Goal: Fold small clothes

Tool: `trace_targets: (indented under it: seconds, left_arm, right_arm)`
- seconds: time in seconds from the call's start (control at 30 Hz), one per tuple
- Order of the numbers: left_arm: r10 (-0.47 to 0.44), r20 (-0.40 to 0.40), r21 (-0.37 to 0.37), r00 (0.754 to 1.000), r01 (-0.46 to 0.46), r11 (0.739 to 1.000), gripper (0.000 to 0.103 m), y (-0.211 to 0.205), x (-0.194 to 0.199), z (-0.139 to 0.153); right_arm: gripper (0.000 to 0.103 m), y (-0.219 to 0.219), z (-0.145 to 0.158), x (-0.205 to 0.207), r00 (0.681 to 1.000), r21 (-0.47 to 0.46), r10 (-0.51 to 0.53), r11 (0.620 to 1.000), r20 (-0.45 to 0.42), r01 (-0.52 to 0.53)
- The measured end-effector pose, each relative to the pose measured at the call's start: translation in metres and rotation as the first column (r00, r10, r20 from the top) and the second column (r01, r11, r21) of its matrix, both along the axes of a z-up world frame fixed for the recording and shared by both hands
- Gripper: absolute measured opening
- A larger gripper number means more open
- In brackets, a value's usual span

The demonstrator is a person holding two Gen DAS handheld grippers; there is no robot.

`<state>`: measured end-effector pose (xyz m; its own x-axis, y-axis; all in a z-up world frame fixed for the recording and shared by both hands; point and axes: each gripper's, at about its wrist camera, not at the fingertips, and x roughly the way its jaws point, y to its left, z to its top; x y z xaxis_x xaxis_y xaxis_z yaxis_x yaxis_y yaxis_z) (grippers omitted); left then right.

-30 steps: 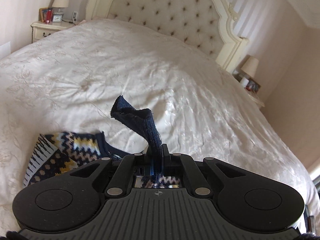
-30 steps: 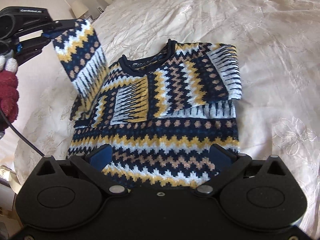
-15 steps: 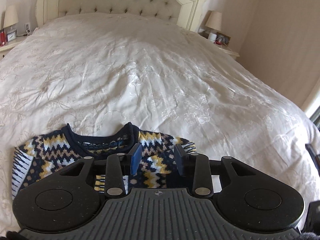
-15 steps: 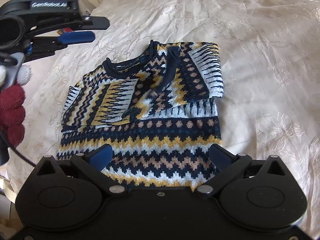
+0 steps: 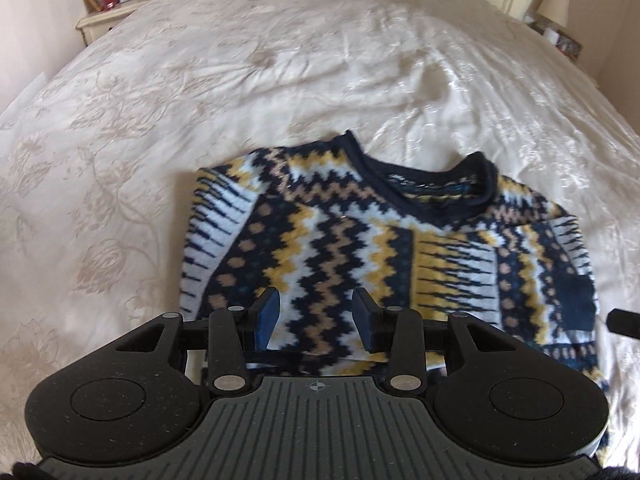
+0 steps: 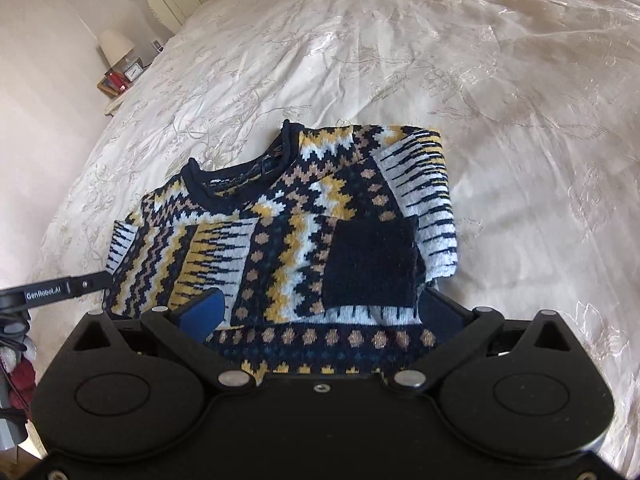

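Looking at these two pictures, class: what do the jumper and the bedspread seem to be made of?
Jumper: probably knitted wool or acrylic yarn, matt and slightly fuzzy; blocky stitch-stepped zigzags and a ribbed navy neckband show the knit.
Bedspread: a smooth woven cream fabric, perhaps satin or polyester, with a sheen; light glints off its creases and its floral pattern looks stitched or woven in.

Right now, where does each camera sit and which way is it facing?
Left wrist: on the left gripper, looking down over the sweater toward the headboard end; its open fingers show, holding nothing.
Right wrist: on the right gripper, looking down at the sweater's folded sleeves and navy cuff; its open fingers show, with the left gripper at the left edge.
Shared: sweater, bedspread, bedside table.
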<state>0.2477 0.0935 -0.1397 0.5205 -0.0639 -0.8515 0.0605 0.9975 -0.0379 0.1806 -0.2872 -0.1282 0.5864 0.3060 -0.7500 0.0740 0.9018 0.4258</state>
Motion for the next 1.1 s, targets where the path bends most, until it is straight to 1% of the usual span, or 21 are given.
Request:
trace_targets:
  seconds: [0.17, 0.33, 0.4, 0.53, 0.63, 0.67, 0.73, 0.8, 0.83, 0.9, 1.0, 1.07, 1.1]
  left_arm:
    - [0.053, -0.053, 0.02, 0.997, -0.052, 0.998, 0.039, 0.022, 0.014, -0.024]
    - [0.126, -0.132, 0.026, 0.983, -0.123, 0.992, 0.04, 0.042, 0.022, -0.054]
    - [0.128, -0.136, 0.007, 0.982, -0.129, 0.992, 0.043, 0.047, 0.021, -0.059]
    - [0.118, -0.13, 0.001, 0.984, -0.119, 0.993, 0.043, 0.048, 0.019, -0.06]
    - [0.12, -0.124, -0.004, 0.985, -0.121, 0.993, 0.043, 0.049, 0.017, -0.06]
    - [0.122, -0.123, -0.006, 0.985, -0.123, 0.992, 0.043, 0.049, 0.017, -0.059]
    - [0.122, -0.12, -0.005, 0.985, -0.124, 0.992, 0.043, 0.049, 0.016, -0.057]
    - [0.122, -0.113, -0.004, 0.986, -0.123, 0.992, 0.043, 0.049, 0.015, -0.053]
    - [0.123, -0.105, -0.008, 0.987, -0.125, 0.992, 0.043, 0.049, 0.014, -0.049]
    - [0.128, -0.078, -0.019, 0.989, -0.13, 0.991, 0.043, 0.05, 0.012, -0.039]
    - [0.122, -0.023, -0.029, 0.992, -0.122, 0.992, 0.043, 0.052, 0.013, -0.021]
    - [0.122, 0.005, -0.034, 0.993, -0.121, 0.992, 0.043, 0.053, 0.021, -0.011]
    - [0.126, 0.014, -0.036, 0.992, -0.125, 0.991, 0.043, 0.055, 0.025, -0.009]
  right_arm:
    - [0.102, -0.011, -0.006, 0.021, 1.0, 0.033, -0.018, 0.999, -0.005, 0.018]
    - [0.102, -0.015, -0.019, 0.042, 0.999, 0.037, -0.007, 0.999, -0.036, 0.008]
    - [0.102, -0.015, -0.025, 0.048, 0.999, 0.044, 0.007, 0.999, -0.051, -0.005]
    - [0.102, -0.014, -0.036, 0.059, 0.996, 0.052, 0.03, 0.998, -0.081, -0.026]
    - [0.102, -0.015, -0.041, 0.063, 0.995, 0.064, 0.025, 0.998, -0.096, -0.019]
    - [0.101, -0.015, -0.042, 0.064, 0.995, 0.066, 0.02, 0.998, -0.102, -0.014]
    - [0.089, -0.014, -0.041, 0.067, 0.994, 0.057, 0.013, 0.998, -0.112, -0.007]
    - [0.062, -0.011, -0.038, 0.07, 0.992, 0.009, 0.01, 1.0, -0.13, -0.009]
    - [0.056, -0.009, -0.036, 0.071, 0.991, -0.019, 0.021, 1.0, -0.134, -0.023]
    - [0.022, -0.005, -0.029, 0.072, 0.991, -0.061, 0.049, 0.996, -0.128, -0.057]
    - [0.02, 0.002, -0.005, 0.069, 0.992, -0.065, 0.121, 0.99, -0.046, -0.124]
    - [0.019, 0.007, 0.016, 0.067, 0.986, -0.092, 0.164, 0.983, 0.018, -0.162]
    - [0.019, 0.008, 0.024, 0.068, 0.984, -0.114, 0.171, 0.98, 0.044, -0.165]
